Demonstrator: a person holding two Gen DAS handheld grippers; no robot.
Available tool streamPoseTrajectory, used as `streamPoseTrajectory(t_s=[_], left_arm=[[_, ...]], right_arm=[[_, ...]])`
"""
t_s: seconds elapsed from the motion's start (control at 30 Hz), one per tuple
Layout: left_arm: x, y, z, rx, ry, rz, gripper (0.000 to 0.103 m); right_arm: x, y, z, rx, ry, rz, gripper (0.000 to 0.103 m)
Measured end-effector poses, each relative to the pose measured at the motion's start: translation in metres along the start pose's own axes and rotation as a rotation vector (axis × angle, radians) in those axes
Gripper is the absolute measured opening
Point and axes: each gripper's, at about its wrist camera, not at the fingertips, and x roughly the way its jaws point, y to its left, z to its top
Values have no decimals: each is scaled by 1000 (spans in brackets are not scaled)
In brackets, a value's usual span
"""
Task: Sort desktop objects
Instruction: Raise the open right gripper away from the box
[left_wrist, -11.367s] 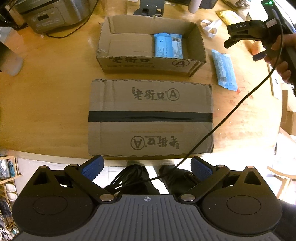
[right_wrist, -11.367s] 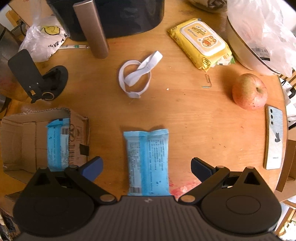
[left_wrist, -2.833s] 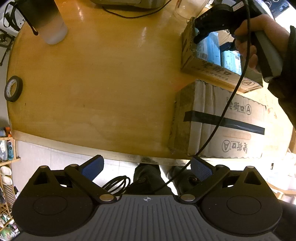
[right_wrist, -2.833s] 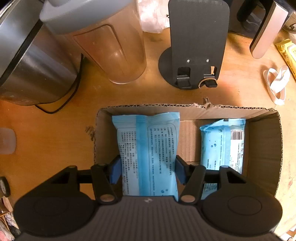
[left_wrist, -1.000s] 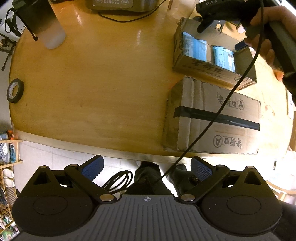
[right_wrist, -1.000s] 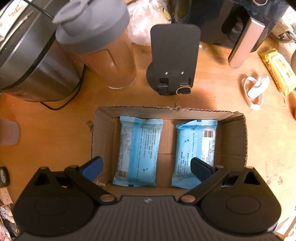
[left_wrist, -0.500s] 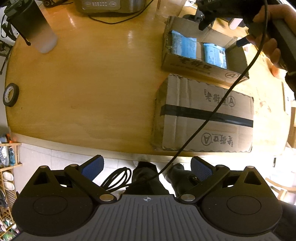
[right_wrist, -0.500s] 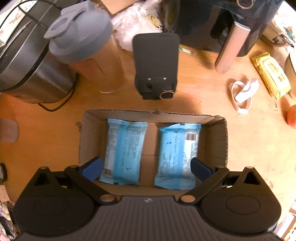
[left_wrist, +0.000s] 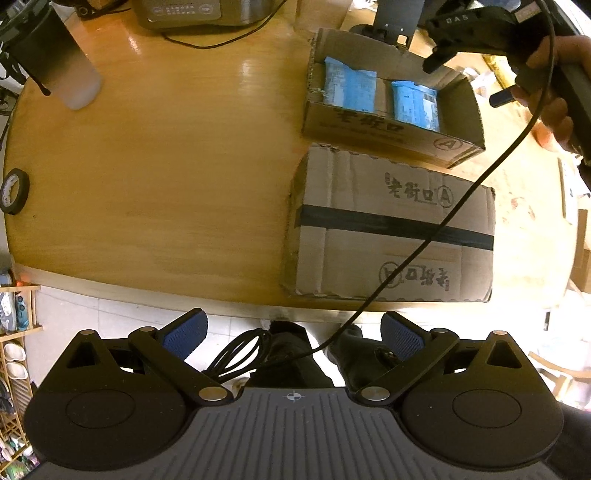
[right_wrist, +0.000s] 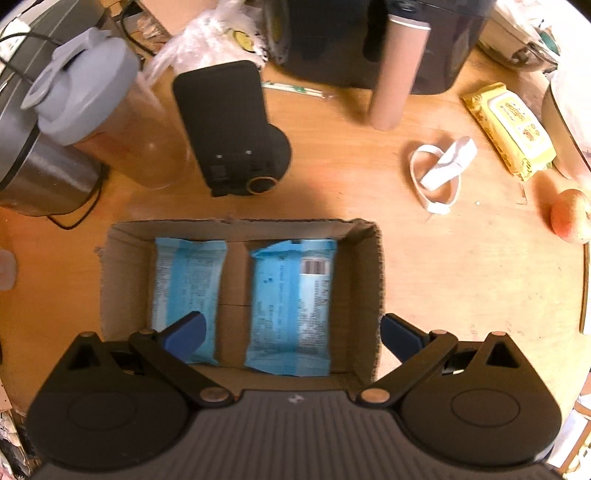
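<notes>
An open cardboard box (right_wrist: 371, 288) sits on the round wooden table and holds two blue packets side by side, the left packet (right_wrist: 188, 288) and the right packet (right_wrist: 295, 306). The box (left_wrist: 384, 129) and both packets (left_wrist: 351, 88) also show in the left wrist view. My right gripper (right_wrist: 291, 332) is open and empty, raised above the box's near side. It appears in the left wrist view (left_wrist: 461, 40) above the box. My left gripper (left_wrist: 291, 332) is open and empty, held off the table's near edge. A closed taped carton (left_wrist: 391, 225) lies in front of the open box.
Behind the box stand a grey-lidded shaker bottle (right_wrist: 92, 110), a black phone stand (right_wrist: 229, 133), a metal tumbler (right_wrist: 399, 70) and a steel cooker (right_wrist: 33, 177). A white band (right_wrist: 439, 170), yellow wipes pack (right_wrist: 509, 129) and apple (right_wrist: 570, 216) lie right. A tape roll (left_wrist: 13, 192) and frosted cup (left_wrist: 62, 66) lie left.
My right gripper let go of the second blue packet in the box, opened, and has risen and drawn back. My left gripper's view has shifted so the boxes sit nearer the centre.
</notes>
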Motion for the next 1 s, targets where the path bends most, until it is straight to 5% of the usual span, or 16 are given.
streamPoseTrajectory(t_s=[1.0], left_arm=[[4, -29, -1, 20, 8, 3, 103]], right_arm=[[11, -69, -2, 60, 22, -21, 103]])
